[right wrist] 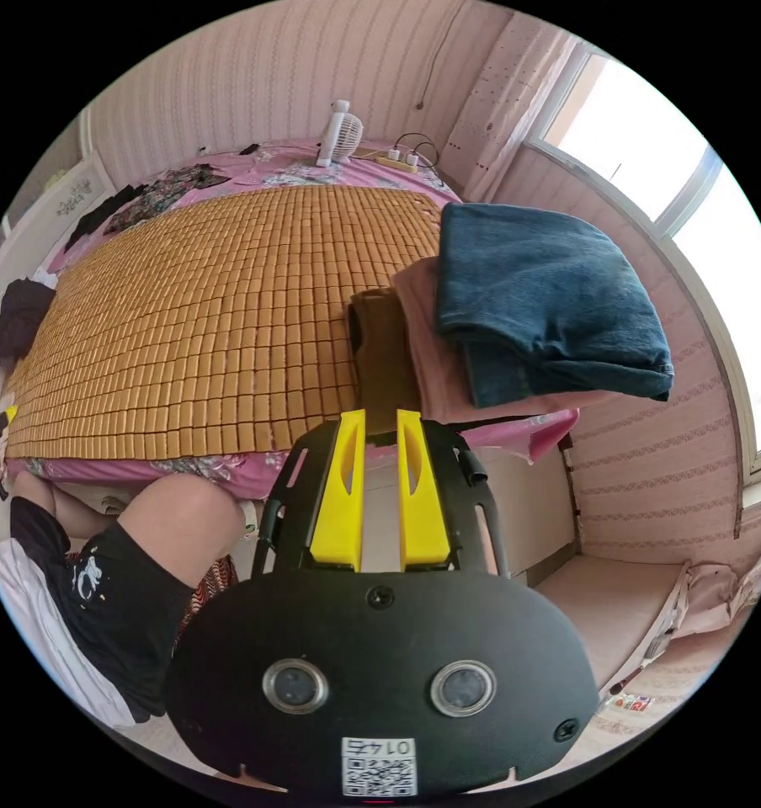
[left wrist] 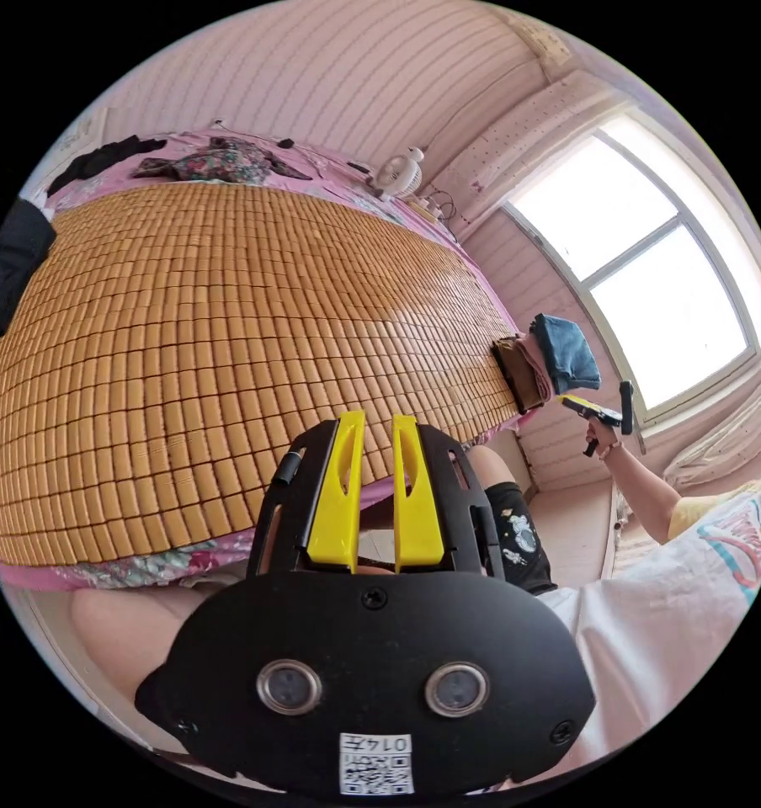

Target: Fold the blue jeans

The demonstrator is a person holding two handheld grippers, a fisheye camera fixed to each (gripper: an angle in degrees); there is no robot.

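Across the bed (right wrist: 229, 337) a bamboo mat (left wrist: 212, 337) lies flat. At its window-side edge the folded blue jeans (right wrist: 549, 303) sit on top of a pink and a brown garment. My right claw (right wrist: 380, 488) and left claw (left wrist: 376, 497) hang narrow, gripping nothing.

The left gripper (left wrist: 376, 488) holds its two yellow fingers (left wrist: 338, 497) side by side with a thin gap between them. Nothing is in the gap. The right gripper (right wrist: 380, 492) looks the same, its fingers (right wrist: 420, 497) a little apart and holding nothing. In the left gripper view, the person's right hand (left wrist: 601, 436) holds up the right gripper far off, with the arm (left wrist: 646, 484) bent.
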